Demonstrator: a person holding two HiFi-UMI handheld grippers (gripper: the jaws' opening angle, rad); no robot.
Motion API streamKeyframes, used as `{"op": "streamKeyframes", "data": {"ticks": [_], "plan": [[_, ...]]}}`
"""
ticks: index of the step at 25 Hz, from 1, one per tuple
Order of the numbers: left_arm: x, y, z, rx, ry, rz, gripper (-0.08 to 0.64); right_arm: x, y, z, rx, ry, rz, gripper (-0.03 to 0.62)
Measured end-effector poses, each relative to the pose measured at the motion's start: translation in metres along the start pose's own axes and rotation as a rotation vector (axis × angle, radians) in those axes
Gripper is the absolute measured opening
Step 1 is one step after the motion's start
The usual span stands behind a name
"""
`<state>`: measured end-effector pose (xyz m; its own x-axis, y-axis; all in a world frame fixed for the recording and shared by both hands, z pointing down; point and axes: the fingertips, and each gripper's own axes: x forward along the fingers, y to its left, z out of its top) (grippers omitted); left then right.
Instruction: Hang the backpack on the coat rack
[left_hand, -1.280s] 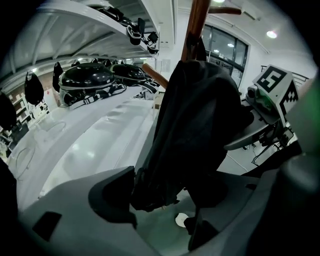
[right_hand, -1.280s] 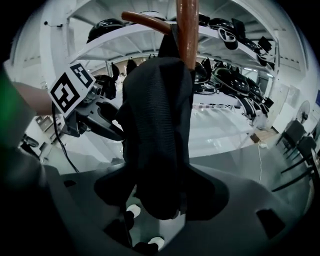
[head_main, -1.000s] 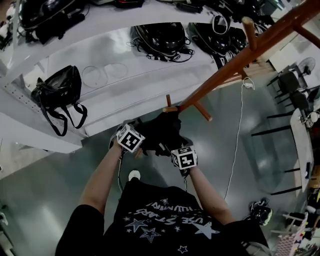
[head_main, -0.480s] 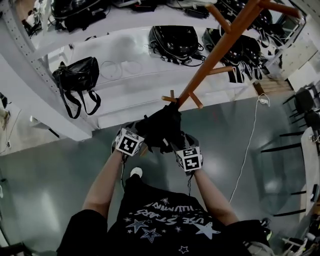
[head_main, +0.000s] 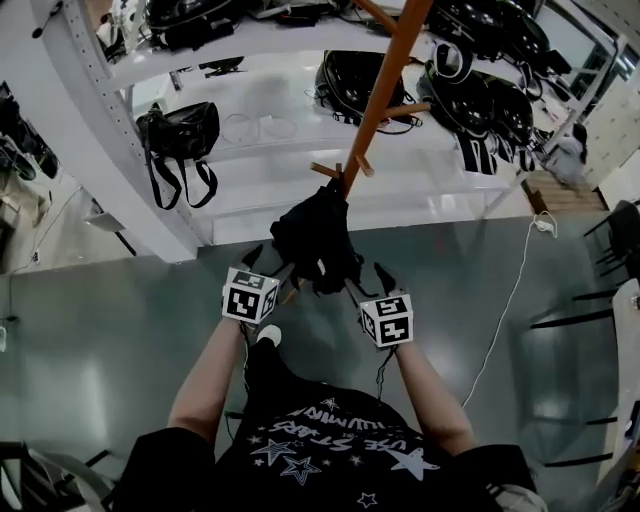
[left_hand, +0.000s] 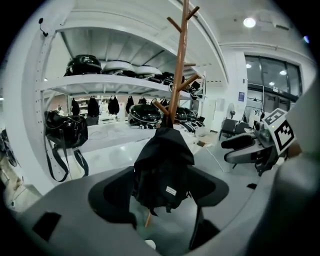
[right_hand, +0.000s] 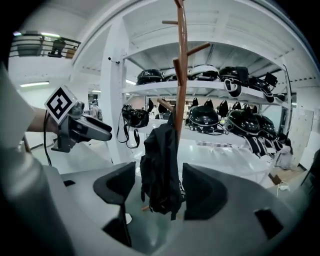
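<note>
A black backpack (head_main: 315, 238) hangs by its top from a low peg of the brown wooden coat rack (head_main: 386, 90). Neither gripper holds it. My left gripper (head_main: 270, 268) stands open just short of its lower left side. On its lower right, my right gripper (head_main: 365, 284) is open too. In the left gripper view the backpack (left_hand: 162, 170) hangs beyond the spread jaws, against the coat rack's pole (left_hand: 179, 60). The right gripper view shows the backpack (right_hand: 160, 165) the same way, with the left gripper (right_hand: 82, 129) to its left.
White shelving (head_main: 110, 170) behind the rack carries several black bags and helmets. A black handbag (head_main: 180, 135) hangs at the shelf's left. A white cable (head_main: 510, 290) runs over the grey floor on the right, near dark chairs (head_main: 615, 235).
Both grippers were up against the backpack at the rack. They have drawn back toward me and stand open, leaving the backpack on the peg. The head view has tilted up.
</note>
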<state>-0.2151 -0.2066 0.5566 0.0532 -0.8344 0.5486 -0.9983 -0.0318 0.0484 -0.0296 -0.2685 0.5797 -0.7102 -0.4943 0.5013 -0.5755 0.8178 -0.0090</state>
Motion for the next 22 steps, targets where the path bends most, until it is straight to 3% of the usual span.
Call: {"op": "streamKeyframes", "data": {"ticks": [5, 8, 12, 15, 22], "plan": [[-0.043, -0.043, -0.013, -0.032, -0.051, 0.050, 0.336, -0.044, 0.003, -0.006, 0.026, -0.033, 0.068, 0.265], [-0.062, -0.066, -0.022, -0.033, -0.038, 0.073, 0.285, -0.061, 0.003, -0.012, 0.031, -0.042, 0.093, 0.225], [-0.075, -0.088, -0.038, -0.015, 0.004, 0.082, 0.215, -0.067, 0.001, -0.013, 0.044, -0.067, 0.100, 0.130], [-0.080, -0.105, -0.056, -0.021, 0.047, 0.071, 0.177, -0.070, 0.000, -0.022, 0.092, -0.081, 0.115, 0.020], [-0.093, -0.114, -0.077, -0.059, 0.047, 0.097, 0.086, -0.066, 0.008, -0.042, 0.045, -0.043, 0.152, 0.012]]}}
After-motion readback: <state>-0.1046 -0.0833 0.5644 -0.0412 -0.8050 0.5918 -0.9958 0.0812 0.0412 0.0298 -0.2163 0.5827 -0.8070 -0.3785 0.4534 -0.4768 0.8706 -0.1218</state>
